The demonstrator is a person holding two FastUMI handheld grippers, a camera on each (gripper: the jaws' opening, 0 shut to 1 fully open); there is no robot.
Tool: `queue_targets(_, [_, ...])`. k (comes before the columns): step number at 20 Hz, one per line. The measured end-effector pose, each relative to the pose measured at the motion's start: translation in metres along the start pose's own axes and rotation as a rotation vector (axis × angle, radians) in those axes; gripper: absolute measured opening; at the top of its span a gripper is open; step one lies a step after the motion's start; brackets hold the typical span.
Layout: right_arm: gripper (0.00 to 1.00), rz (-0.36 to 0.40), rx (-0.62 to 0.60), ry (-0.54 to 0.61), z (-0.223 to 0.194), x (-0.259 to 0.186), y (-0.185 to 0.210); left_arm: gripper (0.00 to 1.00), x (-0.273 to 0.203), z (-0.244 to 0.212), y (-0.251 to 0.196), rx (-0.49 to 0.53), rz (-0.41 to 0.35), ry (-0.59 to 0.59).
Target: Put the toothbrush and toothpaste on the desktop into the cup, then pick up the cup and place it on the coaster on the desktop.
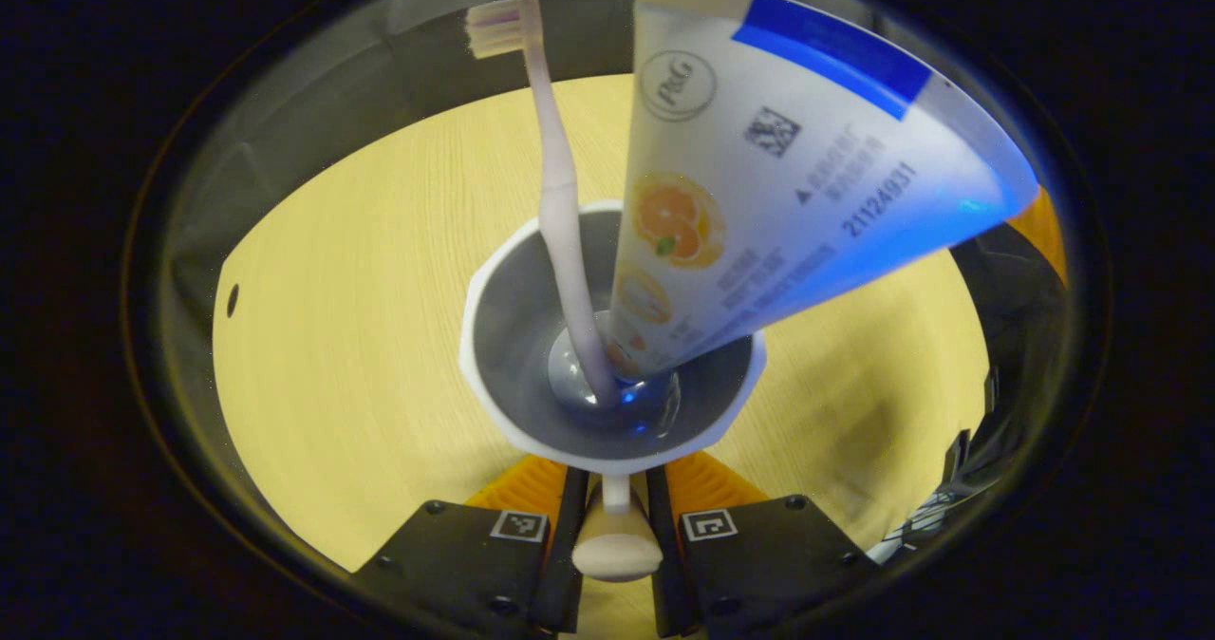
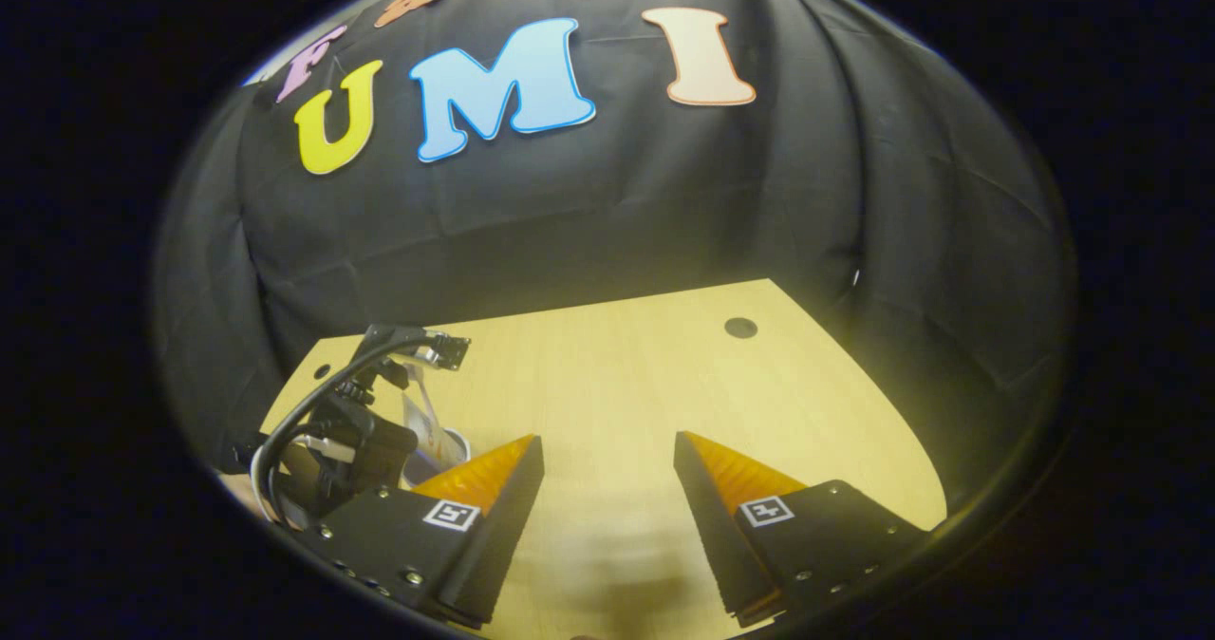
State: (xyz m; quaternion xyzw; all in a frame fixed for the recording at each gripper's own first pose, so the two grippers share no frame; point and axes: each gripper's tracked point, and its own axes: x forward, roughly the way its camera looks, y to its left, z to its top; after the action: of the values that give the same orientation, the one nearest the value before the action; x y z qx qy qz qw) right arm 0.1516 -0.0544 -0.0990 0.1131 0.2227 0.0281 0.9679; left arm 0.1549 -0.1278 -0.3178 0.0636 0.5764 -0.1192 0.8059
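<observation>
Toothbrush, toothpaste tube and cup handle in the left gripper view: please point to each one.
Toothbrush (image 1: 560, 194), left gripper view: middle of its handle, above the cup rim.
Toothpaste tube (image 1: 759, 175), left gripper view: printed face of the tube body.
Cup handle (image 1: 617, 550), left gripper view: rounded end between the gripper's fingers.

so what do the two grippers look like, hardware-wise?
Both the left gripper and the right gripper have black angular bodies with screw heads, a square black-and-white marker tag on each finger and ribbed wedge-shaped fingers. In the right gripper view, black cables loop over the left one.
</observation>
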Motion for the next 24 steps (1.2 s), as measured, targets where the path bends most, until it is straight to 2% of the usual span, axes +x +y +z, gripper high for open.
queue_targets(3, [0.84, -0.004, -0.004, 0.0, -0.001, -0.002, -0.001, 0.38, 0.004, 0.005, 0.0, 0.0, 0.001, -0.002])
queue_targets(4, [0.84, -0.005, -0.006, 0.0, -0.001, -0.002, 0.0, 0.32, 0.002, 0.005, 0.002, -0.001, -0.001, -0.001])
queue_targets(5, [0.84, -0.006, -0.007, -0.001, -0.001, -0.003, 0.0, 0.33, 0.001, 0.003, 0.001, -0.003, -0.011, 0.0])
queue_targets(6, [0.84, -0.005, -0.008, 0.0, -0.002, -0.004, 0.0, 0.4, -0.005, 0.003, 0.001, -0.006, -0.015, -0.005])
queue_targets(7, [0.84, -0.005, -0.008, 0.001, -0.002, -0.004, 0.0, 0.37, -0.006, 0.003, 0.0, -0.011, -0.024, -0.006])
queue_targets(11, [0.84, 0.0, -0.012, -0.003, -0.003, -0.007, 0.002, 0.54, -0.013, 0.005, -0.014, -0.022, -0.071, -0.038])
queue_targets(12, [0.84, 0.003, -0.014, -0.005, -0.004, -0.008, 0.003, 0.7, -0.015, 0.006, -0.015, -0.023, -0.077, -0.052])
queue_targets(13, [0.84, 0.006, -0.017, -0.006, -0.004, -0.01, 0.005, 0.82, -0.018, 0.009, -0.018, -0.025, -0.078, -0.067])
queue_targets(14, [0.84, 0.008, -0.021, -0.007, -0.005, -0.012, 0.006, 0.88, -0.021, 0.01, -0.017, -0.027, -0.077, -0.076])
queue_targets(18, [0.83, 0.022, -0.036, -0.019, -0.005, -0.02, 0.008, 0.88, -0.051, 0.02, -0.02, -0.038, -0.075, -0.145])
queue_targets(24, [0.83, 0.051, -0.061, -0.061, 0.008, -0.037, 0.027, 0.88, -0.101, 0.035, -0.02, -0.021, -0.039, -0.334])
